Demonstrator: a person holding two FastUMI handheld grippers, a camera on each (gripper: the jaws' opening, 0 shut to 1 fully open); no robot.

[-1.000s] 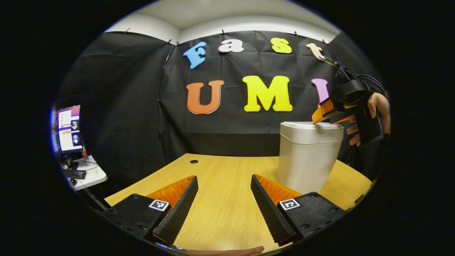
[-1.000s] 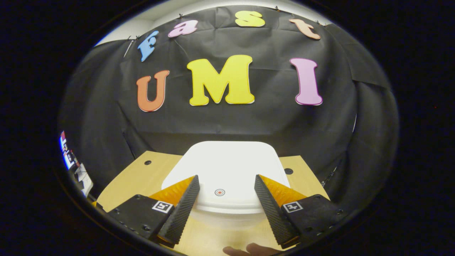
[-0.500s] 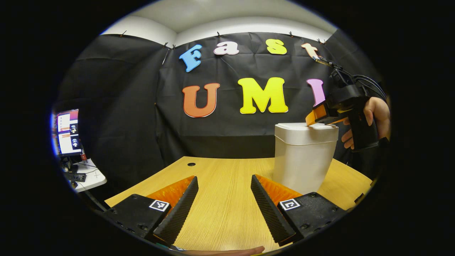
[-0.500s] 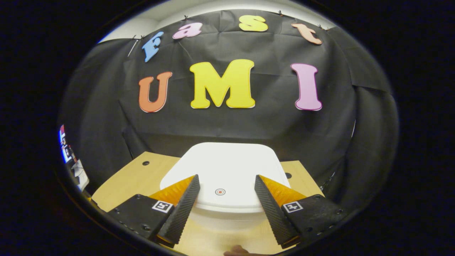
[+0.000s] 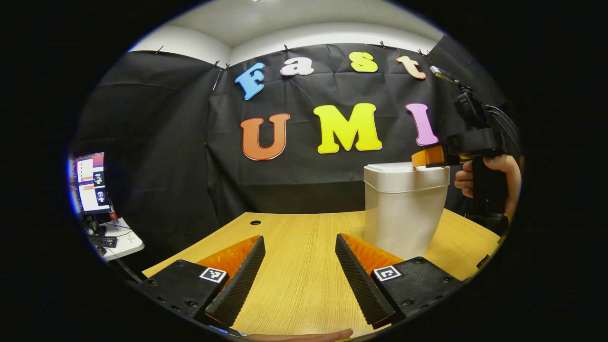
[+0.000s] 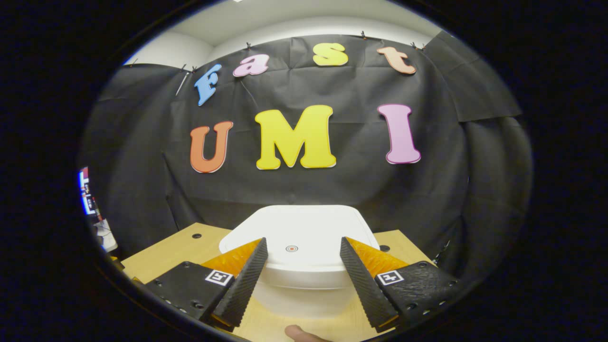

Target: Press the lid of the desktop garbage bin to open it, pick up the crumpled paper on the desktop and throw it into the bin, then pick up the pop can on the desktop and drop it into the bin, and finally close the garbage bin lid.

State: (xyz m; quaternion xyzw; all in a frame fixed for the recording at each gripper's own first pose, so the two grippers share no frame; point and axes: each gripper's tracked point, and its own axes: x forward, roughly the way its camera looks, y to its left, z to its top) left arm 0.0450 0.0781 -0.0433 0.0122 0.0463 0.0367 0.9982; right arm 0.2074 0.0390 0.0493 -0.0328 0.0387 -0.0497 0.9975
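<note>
the right tongs [image 6: 301, 275] have their two fingers wide apart, with nothing between them. they sit just over the front edge of the lid [image 6: 304, 232] of the white bin [image 6: 304, 297]. the lid lies flat and shut, and a small red dot [image 6: 291, 248] on it shows in the gap between the fingers. from the left gripper view you can see the right tongs [image 5: 427, 156] at the top of the bin [image 5: 403, 213], at its right side, and a hand [image 5: 489, 173] holds their dark handle; you cannot tell if they touch the lid [image 5: 406, 171]. the left tongs [image 5: 299, 270] are also wide apart and hold nothing. they hang low over the wooden surface [image 5: 294, 237], a little to the left of the bin. the bin stands upright on the surface near the black cloth wall [image 5: 156, 142]. far off to the left there is a lit screen [image 5: 90, 183] above a small white table [image 5: 121, 237].
</note>
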